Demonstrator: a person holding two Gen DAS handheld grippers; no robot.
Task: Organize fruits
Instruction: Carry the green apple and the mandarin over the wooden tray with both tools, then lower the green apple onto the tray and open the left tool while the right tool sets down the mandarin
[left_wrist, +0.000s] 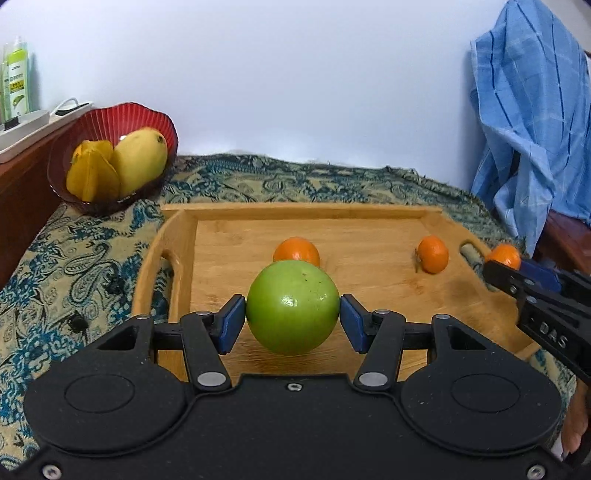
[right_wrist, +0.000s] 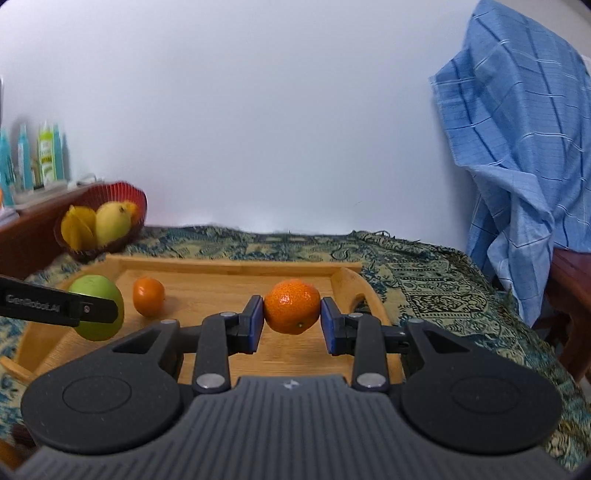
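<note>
While a paisley cloth (left_wrist: 92, 258) in blue and tan covers the whole surface, a blue checked fabric (left_wrist: 532, 122) hangs at the far right against the pale wall. On the cloth lies a wooden tray (left_wrist: 303, 212) with cut-out handles, and beyond its far left corner stands a red ribbed bowl (left_wrist: 147, 114) holding a yellow mango (left_wrist: 142, 158) and a starfruit (left_wrist: 92, 173) side by side. Next in size, the left gripper (left_wrist: 292, 312) has its blue pads pressed on either side of a green apple (left_wrist: 292, 306), held above the tray's near half. The right gripper (right_wrist: 291, 314) is closed on 1 tangerine (right_wrist: 292, 306), carried above the right part of the tray near its handle. Seen from the left wrist, 2 more tangerines sit on the tray floor: 1 just behind the apple (left_wrist: 297, 251), the other (left_wrist: 433, 254) well to its right. Bottles (right_wrist: 46, 155) stand on a shelf at far left, too blurred to read.
</note>
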